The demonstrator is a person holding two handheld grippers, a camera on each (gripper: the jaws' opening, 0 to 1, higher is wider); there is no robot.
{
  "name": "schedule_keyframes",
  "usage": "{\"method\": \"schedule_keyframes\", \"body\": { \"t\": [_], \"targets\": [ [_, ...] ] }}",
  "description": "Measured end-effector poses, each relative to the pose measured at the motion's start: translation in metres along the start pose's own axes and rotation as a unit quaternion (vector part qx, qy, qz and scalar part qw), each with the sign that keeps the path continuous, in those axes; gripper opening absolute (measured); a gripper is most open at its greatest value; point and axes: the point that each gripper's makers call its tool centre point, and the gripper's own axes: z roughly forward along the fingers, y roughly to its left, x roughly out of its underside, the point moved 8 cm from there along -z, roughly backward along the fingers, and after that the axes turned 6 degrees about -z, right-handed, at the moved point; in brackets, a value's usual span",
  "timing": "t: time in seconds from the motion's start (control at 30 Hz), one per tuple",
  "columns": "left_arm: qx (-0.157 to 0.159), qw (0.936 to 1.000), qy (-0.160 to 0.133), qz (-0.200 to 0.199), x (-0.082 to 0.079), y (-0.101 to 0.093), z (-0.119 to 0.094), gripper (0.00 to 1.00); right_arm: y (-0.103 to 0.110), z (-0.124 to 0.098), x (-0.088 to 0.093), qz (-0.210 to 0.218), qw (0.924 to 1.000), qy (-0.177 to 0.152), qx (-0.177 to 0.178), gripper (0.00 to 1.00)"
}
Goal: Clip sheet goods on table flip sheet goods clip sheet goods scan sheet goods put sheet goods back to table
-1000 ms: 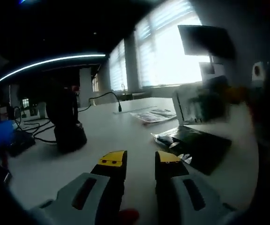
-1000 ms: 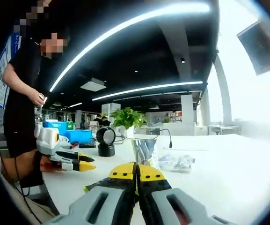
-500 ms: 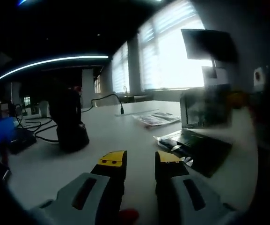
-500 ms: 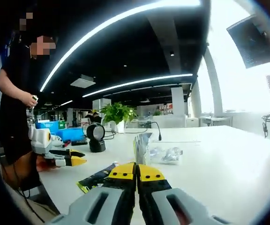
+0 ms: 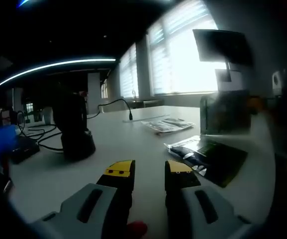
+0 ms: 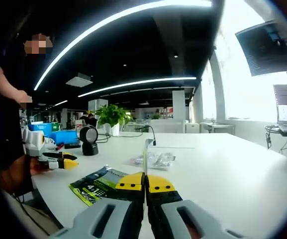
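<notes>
Your right gripper [image 6: 144, 175] is clenched on a thin flat packet [image 6: 146, 155], pinched by its lower edge so it stands upright and edge-on between the yellow tips. Its long axis runs straight up from the jaws; held this way, its faces turn out to either side, which looks like the pose for showing one face to the scanner [image 6: 88, 140] standing toward the far left part of the desk [image 6: 223, 174]. In the left gripper view the same packet [image 5: 227, 113] hangs at the right, raised off the desk, broad face toward that camera.

Your left gripper [image 5: 150, 169] is released, its jaws parted with bare desk showing between them, and it holds nothing. It hovers low near your edge of the desk, probably waiting to take over or steady the packet.

A dark green packet [image 6: 99, 183] lies flat near the front edge, just left of your right gripper's tips, its long axis slanting away toward the far right. A clear crinkled bag [image 6: 155, 159] lies flat farther in, near the middle of the desk
</notes>
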Motion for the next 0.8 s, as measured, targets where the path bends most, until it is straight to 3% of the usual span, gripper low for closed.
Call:
{"method": "schedule_keyframes", "body": {
  "t": [0.47, 0.7, 0.8],
  "targets": [
    [-0.003, 1.0000, 0.002, 0.002, 0.000, 0.000, 0.000, 0.16, -0.030, -0.008, 0.008, 0.035, 0.9957, -0.013, 0.085, 0.00],
    [-0.003, 1.0000, 0.003, 0.004, 0.001, 0.000, 0.000, 0.16, -0.030, -0.009, 0.011, 0.058, 0.9955, -0.006, 0.075, 0.00],
    [-0.004, 1.0000, 0.003, 0.003, 0.001, 0.001, 0.000, 0.16, -0.028, -0.011, 0.013, 0.046, 0.9968, 0.004, 0.066, 0.00]
  ]
}}
